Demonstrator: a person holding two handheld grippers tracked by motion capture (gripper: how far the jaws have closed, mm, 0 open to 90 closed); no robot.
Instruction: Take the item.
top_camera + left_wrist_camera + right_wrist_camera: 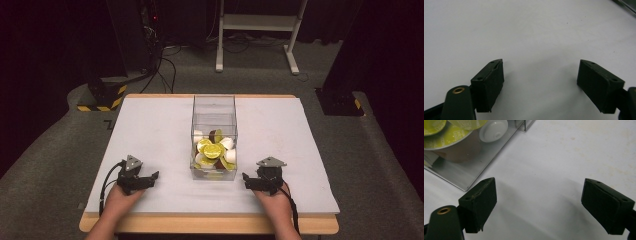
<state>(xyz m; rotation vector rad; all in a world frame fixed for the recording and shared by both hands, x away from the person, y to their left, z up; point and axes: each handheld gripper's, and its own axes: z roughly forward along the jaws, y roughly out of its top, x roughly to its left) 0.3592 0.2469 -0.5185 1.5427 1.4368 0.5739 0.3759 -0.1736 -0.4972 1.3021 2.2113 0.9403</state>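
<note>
A clear plastic box stands upright in the middle of the white table top. Its lower part holds several coffee capsules with yellow-green lids, plus white and brown ones. My left gripper rests low on the table to the left of the box, open, with bare white surface between its jaws. To the right of the box my right gripper is open too, empty. In the right gripper view the box's near corner lies just beyond the left jaw, with a green-lidded brown capsule and a white one inside.
The table's wooden front edge runs under the person's forearms. On the grey floor behind stand a white desk frame, a base with yellow-black stripes, another dark base and loose cables.
</note>
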